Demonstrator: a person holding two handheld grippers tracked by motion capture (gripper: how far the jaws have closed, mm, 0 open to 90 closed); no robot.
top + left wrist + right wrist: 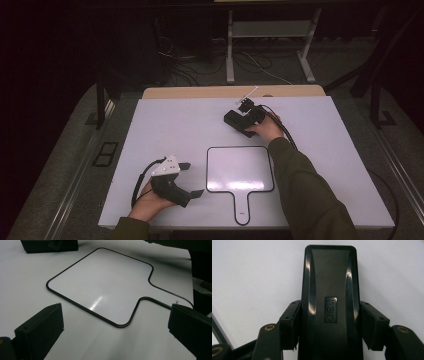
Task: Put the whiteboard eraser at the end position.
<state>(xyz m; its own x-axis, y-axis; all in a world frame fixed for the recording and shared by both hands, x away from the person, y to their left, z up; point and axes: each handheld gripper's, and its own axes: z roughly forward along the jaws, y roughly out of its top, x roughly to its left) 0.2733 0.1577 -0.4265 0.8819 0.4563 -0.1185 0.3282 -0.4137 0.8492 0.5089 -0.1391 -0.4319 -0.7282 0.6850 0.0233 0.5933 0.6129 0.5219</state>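
Observation:
A black block-shaped eraser (329, 277) with a small embossed logo sits between the jaws of my right gripper (329, 322), which is shut on its two long sides. From above, the right gripper (240, 121) and the eraser (233, 118) are low over the far middle of the white table; I cannot tell whether the eraser touches it. A small white board (240, 169) with a black rim and a short handle lies flat at the near middle. My left gripper (194, 179) rests just left of the board, open, its jaws framing the board's (100, 282) near corner and handle.
The white table (165, 125) has a wooden strip (200, 92) along its far edge. Beyond it, on the dark floor, lie loose cables (190, 70) and the legs of a white frame (230, 55). A green sleeve (300, 190) crosses the table's near right.

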